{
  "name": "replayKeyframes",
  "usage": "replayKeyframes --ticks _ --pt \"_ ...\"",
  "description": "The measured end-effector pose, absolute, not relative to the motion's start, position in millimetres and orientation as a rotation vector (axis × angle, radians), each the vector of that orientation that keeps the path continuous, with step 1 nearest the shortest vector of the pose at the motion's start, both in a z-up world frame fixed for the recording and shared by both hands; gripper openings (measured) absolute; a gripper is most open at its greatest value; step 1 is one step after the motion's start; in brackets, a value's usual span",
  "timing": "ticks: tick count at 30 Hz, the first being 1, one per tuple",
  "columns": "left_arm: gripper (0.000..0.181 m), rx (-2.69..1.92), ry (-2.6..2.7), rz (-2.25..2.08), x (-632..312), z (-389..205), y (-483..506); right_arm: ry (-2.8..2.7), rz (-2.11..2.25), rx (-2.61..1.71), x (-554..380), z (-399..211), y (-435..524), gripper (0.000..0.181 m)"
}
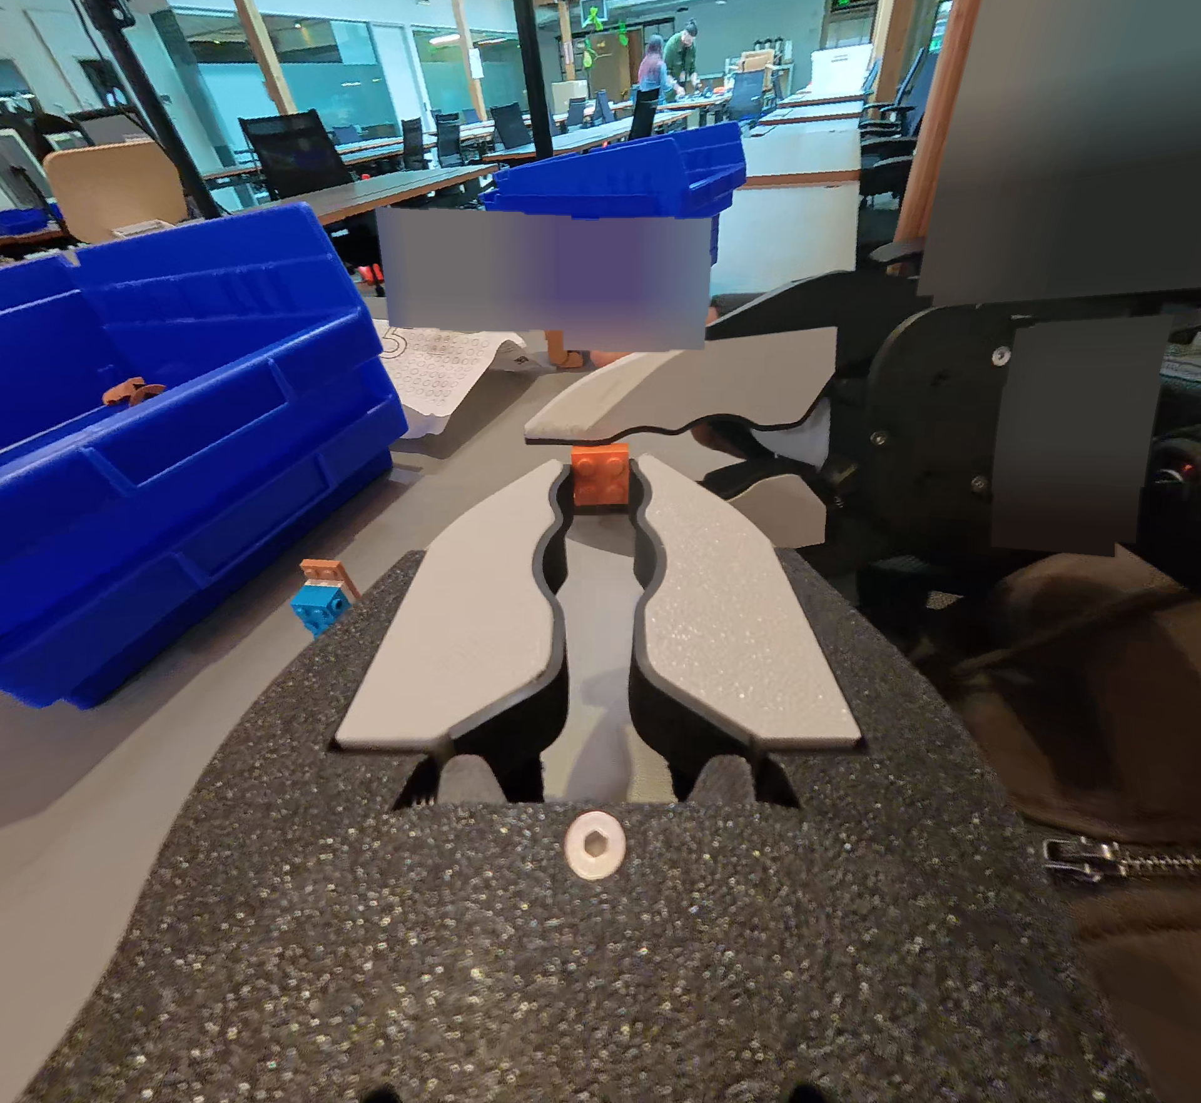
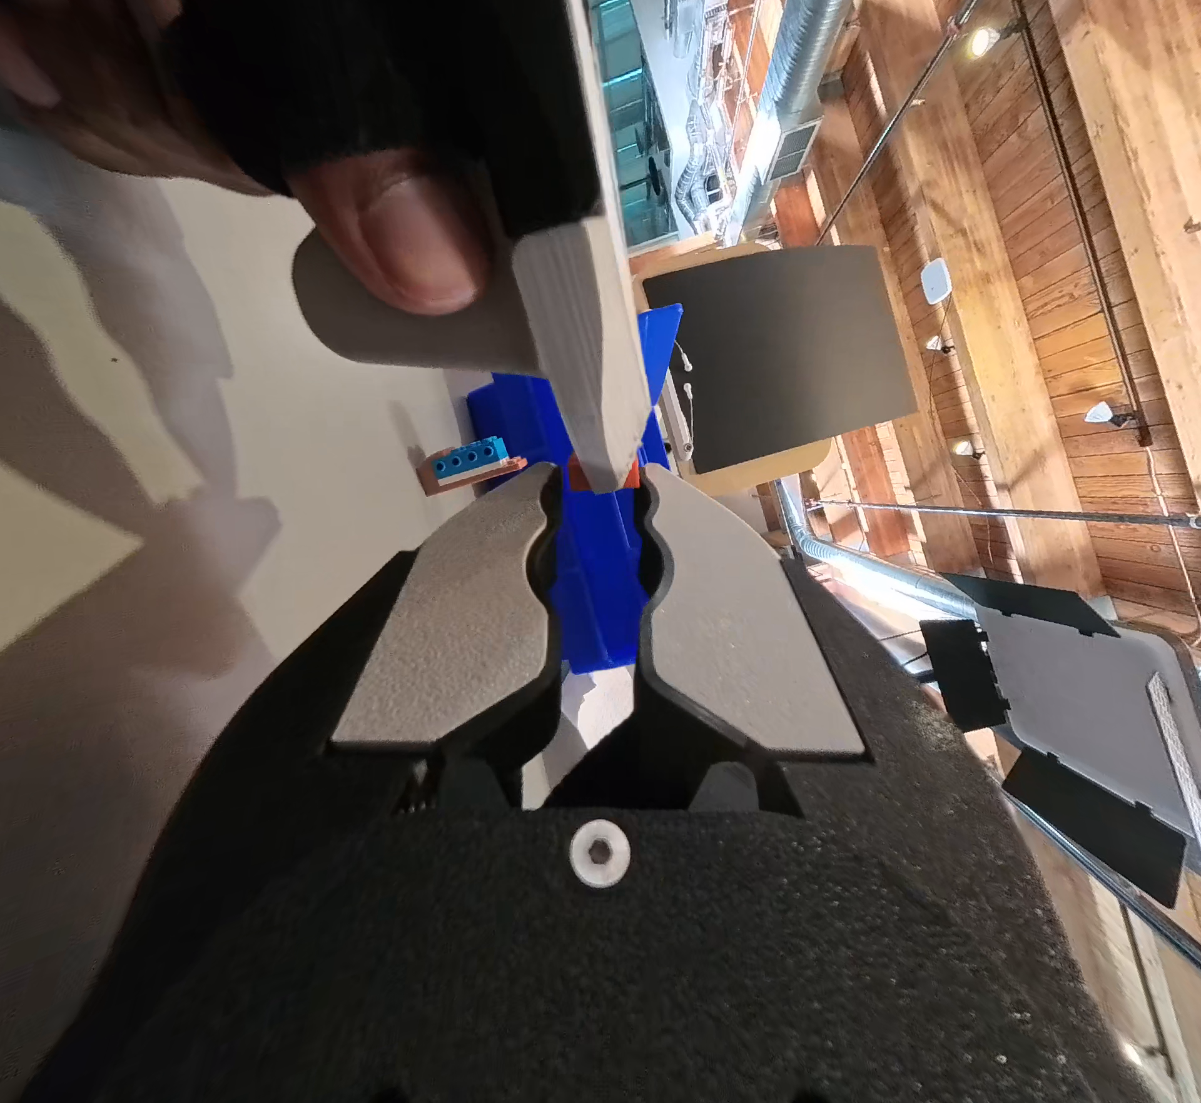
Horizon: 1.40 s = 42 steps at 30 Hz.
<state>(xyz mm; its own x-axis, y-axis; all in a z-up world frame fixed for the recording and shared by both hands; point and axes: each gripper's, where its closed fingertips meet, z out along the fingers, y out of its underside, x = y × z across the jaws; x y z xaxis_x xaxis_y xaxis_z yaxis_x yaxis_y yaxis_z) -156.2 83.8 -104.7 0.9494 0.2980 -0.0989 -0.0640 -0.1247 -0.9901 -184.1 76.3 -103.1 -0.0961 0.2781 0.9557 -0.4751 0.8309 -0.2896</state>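
An open office with rows of desks lies behind the grey worktop [image 1: 130, 766]. Both tongs meet on one orange brick [image 1: 600, 479]: the left tongs [image 1: 600, 484] are clamped on its sides, and the right tongs [image 2: 601, 480] pinch it too, though a grey finger hides most of it there. Blue bins [image 1: 195, 422] stand at the worktop's left, with a small blue-and-brown brick stack [image 1: 323, 594] beside them.

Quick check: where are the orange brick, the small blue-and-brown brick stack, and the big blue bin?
orange brick [image 1: 600, 480], left wrist view, studded face.
blue-and-brown brick stack [image 1: 320, 605], left wrist view, blue block.
big blue bin [image 1: 195, 454], left wrist view, side wall.
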Motion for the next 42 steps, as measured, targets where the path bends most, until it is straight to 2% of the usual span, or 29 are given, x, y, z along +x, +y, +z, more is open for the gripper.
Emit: replayKeyframes --ticks 7,10,12,15,21,31,42 --pt "0.016 -1.692 -0.173 0.381 -157.2 -107.0 85.6 -1.542 0.608 0.162 -184.9 -104.4 76.2 0.021" --pt "0.016 -1.686 -0.175 0.383 -157.4 -106.2 85.3 -1.567 0.627 0.16 -184.1 -106.4 74.4 0.028" --pt "0.016 -1.695 -0.169 0.377 -156.4 -107.7 86.1 -1.557 0.625 0.154 -184.2 -104.6 75.9 0.019" --pt "0.016 -1.685 -0.164 0.363 -154.9 -106.4 86.2 -1.558 0.641 0.15 -183.1 -102.8 76.5 0.017" --pt "0.016 -1.659 -0.146 0.16 -147.4 -104.9 85.3 -1.57 0.663 0.177 -177.4 -101.9 75.3 0.017" --pt "0.016 -1.635 -0.103 -0.122 -133.7 -103.1 83.2 -1.711 0.938 0.179 -162.6 -105.4 70.0 0.016" --pt "0.016 -1.682 -0.173 0.144 -150.7 -108.9 83.9 -1.575 0.709 0.19 -172.1 -107.3 73.3 0.019"
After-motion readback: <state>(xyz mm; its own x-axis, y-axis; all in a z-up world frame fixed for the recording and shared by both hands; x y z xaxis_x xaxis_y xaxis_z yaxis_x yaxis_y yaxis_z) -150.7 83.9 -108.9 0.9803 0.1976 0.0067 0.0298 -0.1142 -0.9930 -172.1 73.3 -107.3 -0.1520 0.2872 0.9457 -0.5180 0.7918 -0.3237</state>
